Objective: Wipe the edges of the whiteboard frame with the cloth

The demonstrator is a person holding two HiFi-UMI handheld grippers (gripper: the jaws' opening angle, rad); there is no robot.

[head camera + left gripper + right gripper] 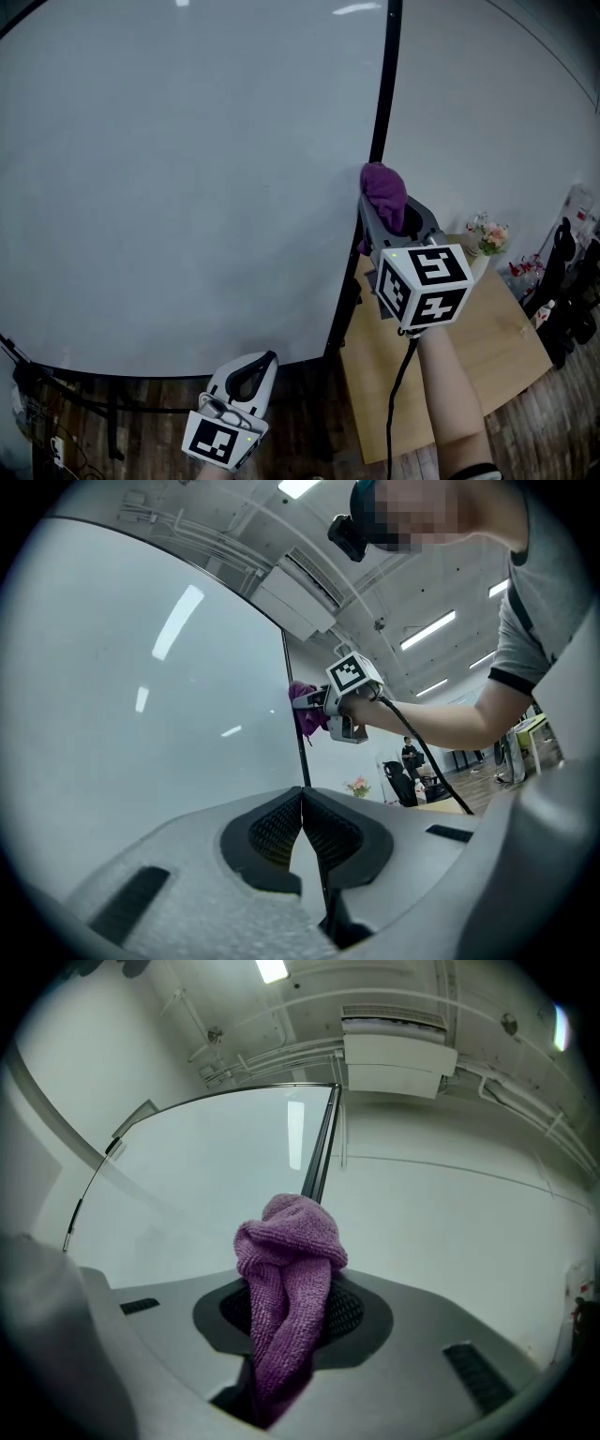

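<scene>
Right gripper view: my right gripper clamps the purple cloth at the whiteboard frame; I would press firmly along that edge. Left gripper closed, empty.

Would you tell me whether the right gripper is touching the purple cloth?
Touching. The right gripper view shows the right gripper with its jaws clamped on the purple cloth.

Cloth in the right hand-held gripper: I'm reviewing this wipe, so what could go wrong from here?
The cloth is a narrow bunched wad in the right hand-held gripper; drag along the frame might tug it loose. Only a lump sticks out past the jaws, so hard plastic could scrape the frame or the whiteboard.
</scene>
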